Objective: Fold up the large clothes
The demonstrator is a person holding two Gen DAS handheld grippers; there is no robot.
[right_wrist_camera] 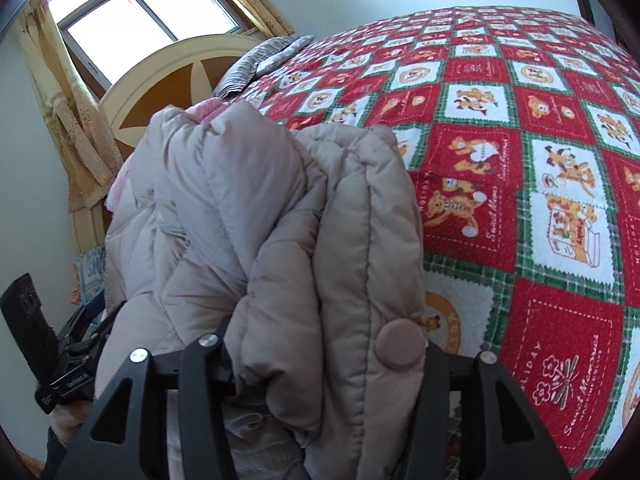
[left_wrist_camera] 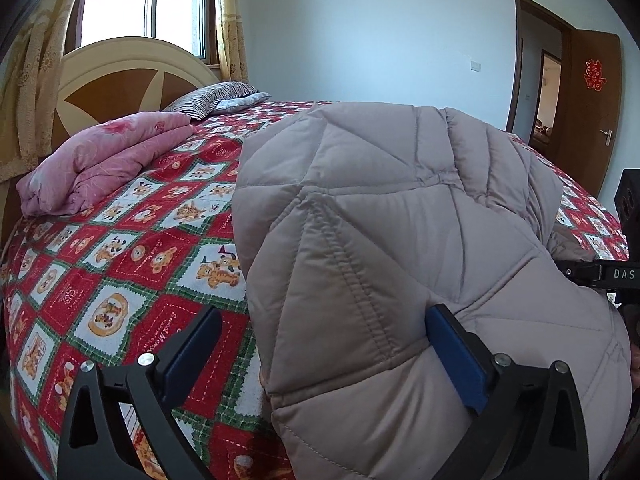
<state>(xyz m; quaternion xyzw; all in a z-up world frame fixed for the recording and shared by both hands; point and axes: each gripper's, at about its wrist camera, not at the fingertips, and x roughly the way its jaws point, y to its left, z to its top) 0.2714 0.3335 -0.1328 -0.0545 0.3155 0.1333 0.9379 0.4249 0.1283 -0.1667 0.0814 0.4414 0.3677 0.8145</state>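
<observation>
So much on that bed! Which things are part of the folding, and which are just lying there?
Part of the folding:
- puffy beige coat
- left tongs
- right tongs

Just lying about:
- folded pink quilt
- striped pillow
- patterned bedspread, merely underneath

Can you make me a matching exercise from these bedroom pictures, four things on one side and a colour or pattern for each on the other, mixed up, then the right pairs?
Things:
1. quilted coat
2. folded blanket
3. pillow
4. bedspread

Colours or patterns:
A. black and white stripes
B. red, white and green checks with cartoon animals
C. greyish beige
D. pink

Pairs: 1-C, 2-D, 3-A, 4-B
</observation>
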